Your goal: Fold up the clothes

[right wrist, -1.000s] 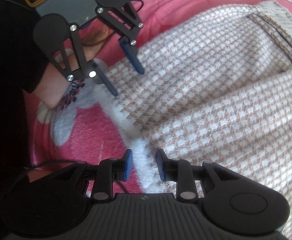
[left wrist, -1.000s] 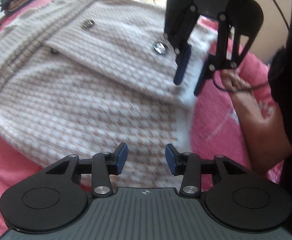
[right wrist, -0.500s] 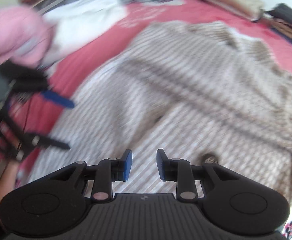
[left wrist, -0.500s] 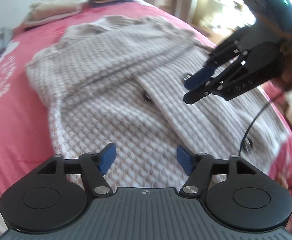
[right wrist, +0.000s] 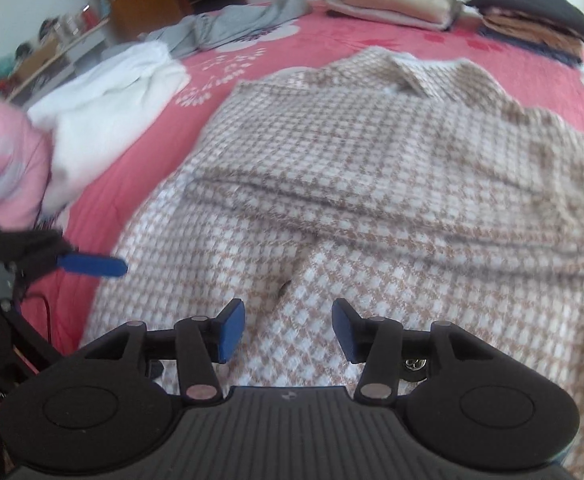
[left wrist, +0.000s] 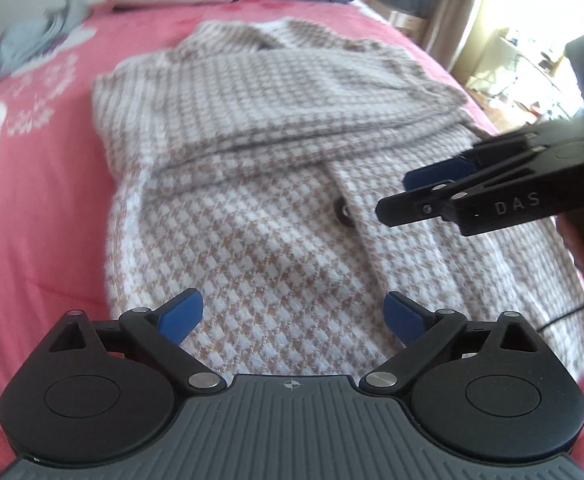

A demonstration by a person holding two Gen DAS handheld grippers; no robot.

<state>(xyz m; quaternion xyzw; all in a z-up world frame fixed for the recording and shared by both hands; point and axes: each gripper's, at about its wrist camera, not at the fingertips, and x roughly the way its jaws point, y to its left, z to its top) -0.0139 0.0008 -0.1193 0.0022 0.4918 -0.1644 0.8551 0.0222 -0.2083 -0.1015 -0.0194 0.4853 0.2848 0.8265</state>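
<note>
On the pink bed [left wrist: 40, 208] we have a checked jacket [left wrist: 252, 184] lying flat, sleeves crossed over its front.

Near its hem we hold the left hand-held gripper [left wrist: 292, 316] with jaws opening wide and only cloth below them, nothing pinched. Our right hand-held gripper [right wrist: 288, 330] hovers over the right side of the jacket, jaws also opening and empty. Far off lie folded piles [right wrist: 403, 0], a grey garment [right wrist: 232, 28] and, to the left, a white one [right wrist: 108, 88].
</note>
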